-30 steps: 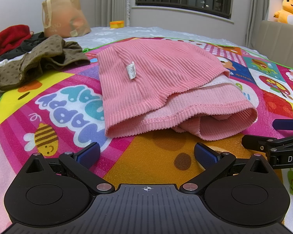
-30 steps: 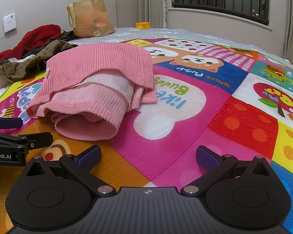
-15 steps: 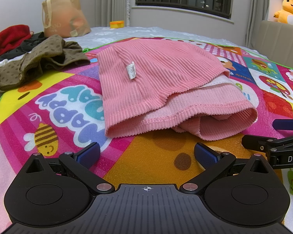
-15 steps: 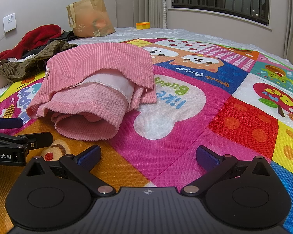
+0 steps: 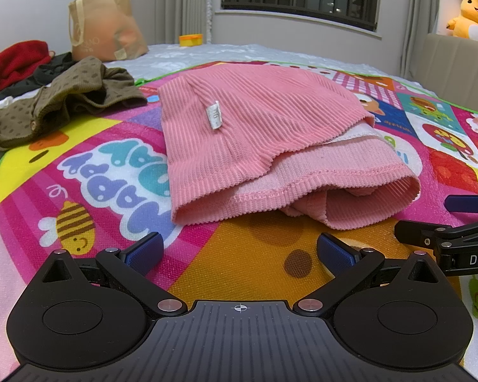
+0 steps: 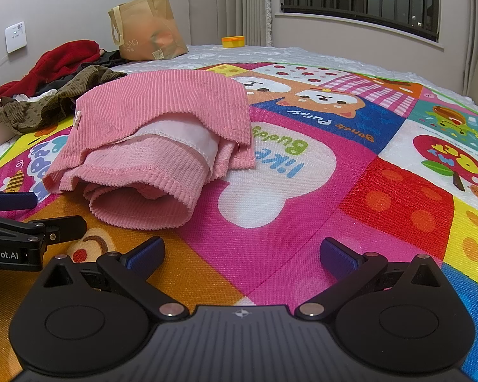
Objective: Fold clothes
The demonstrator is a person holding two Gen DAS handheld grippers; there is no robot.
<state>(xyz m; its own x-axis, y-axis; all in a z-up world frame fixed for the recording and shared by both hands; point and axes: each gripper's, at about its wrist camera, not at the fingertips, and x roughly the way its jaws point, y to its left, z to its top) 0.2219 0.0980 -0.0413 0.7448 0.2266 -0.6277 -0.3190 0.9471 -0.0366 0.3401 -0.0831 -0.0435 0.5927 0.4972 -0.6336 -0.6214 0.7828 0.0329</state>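
On the mat (image 5: 239, 264): folded pink ribbed knit garment (image 5: 258, 133), just ahead of both grippers.
Change: none; everything unmoved since a second ago.
Left gripper (image 5: 239, 251): fingers apart, empty.
Right gripper (image 6: 242, 253): fingers apart, empty.
Meaning: fold looks finished.

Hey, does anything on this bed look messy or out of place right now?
Yes. The pink ribbed garment is folded unevenly, its paler lining sticking out. A crumpled olive dotted garment and red cloth lie heaped beside it.

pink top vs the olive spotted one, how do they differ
The pink top is ribbed, plain and folded into a neat stack mid-mat; the olive top is dotted, has a button and lies crumpled at the mat's edge against a pile of red clothes. Both are knit and untouched by either gripper.
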